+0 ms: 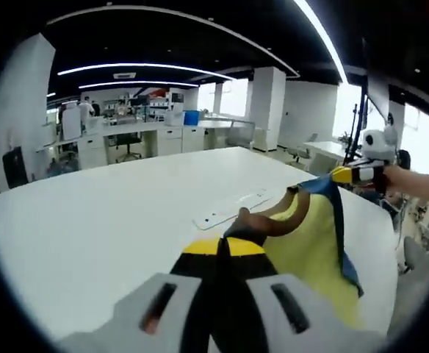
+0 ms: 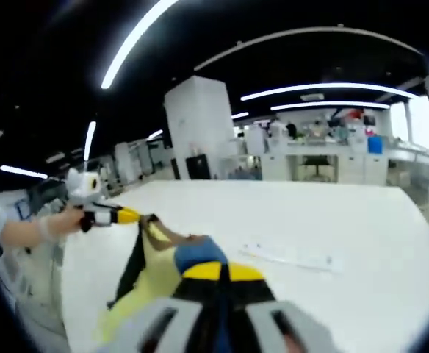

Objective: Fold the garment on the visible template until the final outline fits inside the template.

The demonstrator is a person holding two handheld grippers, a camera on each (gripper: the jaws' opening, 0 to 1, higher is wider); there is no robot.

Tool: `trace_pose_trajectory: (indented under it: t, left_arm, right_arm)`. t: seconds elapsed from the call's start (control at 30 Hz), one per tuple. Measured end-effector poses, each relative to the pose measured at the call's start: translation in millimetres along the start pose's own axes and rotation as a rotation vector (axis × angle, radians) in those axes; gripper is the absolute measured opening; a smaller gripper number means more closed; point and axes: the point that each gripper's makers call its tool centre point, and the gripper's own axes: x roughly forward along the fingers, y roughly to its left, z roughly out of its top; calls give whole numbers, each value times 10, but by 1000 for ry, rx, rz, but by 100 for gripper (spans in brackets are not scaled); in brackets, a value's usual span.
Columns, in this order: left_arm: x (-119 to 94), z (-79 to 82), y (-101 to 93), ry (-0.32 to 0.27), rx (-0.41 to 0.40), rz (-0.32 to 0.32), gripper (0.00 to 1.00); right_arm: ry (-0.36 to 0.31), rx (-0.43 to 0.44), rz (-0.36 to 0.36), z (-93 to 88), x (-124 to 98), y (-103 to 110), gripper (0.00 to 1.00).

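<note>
A yellow garment [image 1: 311,246] with a blue edge and a brown neckband hangs in the air over the white table [image 1: 89,220], stretched between both grippers. In the left gripper view my left gripper [image 1: 222,248] is shut on the brown band. My right gripper [image 1: 352,174] comes in from the right, shut on the garment's blue corner. In the right gripper view my right gripper [image 2: 222,273] pinches a blue fold of the garment [image 2: 150,278], and the left gripper [image 2: 126,216] holds its far corner. A flat pale strip [image 1: 233,208] [image 2: 289,257] lies on the table beyond the cloth.
A person's hand [image 1: 413,180] and sleeve [image 2: 23,232] hold the grippers at the table's edge. The table [image 2: 325,213] stretches far ahead. Behind it stand office desks [image 1: 148,136], chairs and a white pillar [image 2: 200,125].
</note>
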Motion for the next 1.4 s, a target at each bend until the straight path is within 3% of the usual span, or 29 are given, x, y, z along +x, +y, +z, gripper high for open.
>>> trace_pose_trajectory:
  t: [0.1,0.27,0.4,0.53,0.63,0.77,0.97,1.27,1.33,1.4]
  left_arm:
    - [177,-120,110,17,-21,9,0]
    - [532,-449,224,93,-38,20,0]
    - [666,-615,205,130,-54,30,0]
    - [851,-766,354,159,-52,36,0]
    - [907,-869,299,177,-62,42,0]
    - [945,-948,279,186,-70,53,0]
    - [1079,-1024,415,194,-75,73,0]
    - [1071,-1036,372,192,-58,67,0]
    - [1080,-1039,392,194,-54,60,7]
    - [1061,-1033,393,196,-47,61,12]
  right_arm:
    - [39,18,-10,-153,112,-112,0]
    - [108,33,-27,-424,324,-299,0]
    - [182,19,-31,-645,508,-415,0]
    - [207,36,-46,-761,631,-541,0]
    - [215,51,-48,-817,718,-580,0]
    - [232,51,-58,-889,773,-605,0]
    - [258,54,-62,-1021,840,-641,0]
    - [276,36,-65,-1023,843,-656,0]
    - [273,26,-56,-1015,841,-633,0]
    - [272,27,-47,-1004,841,-616,7]
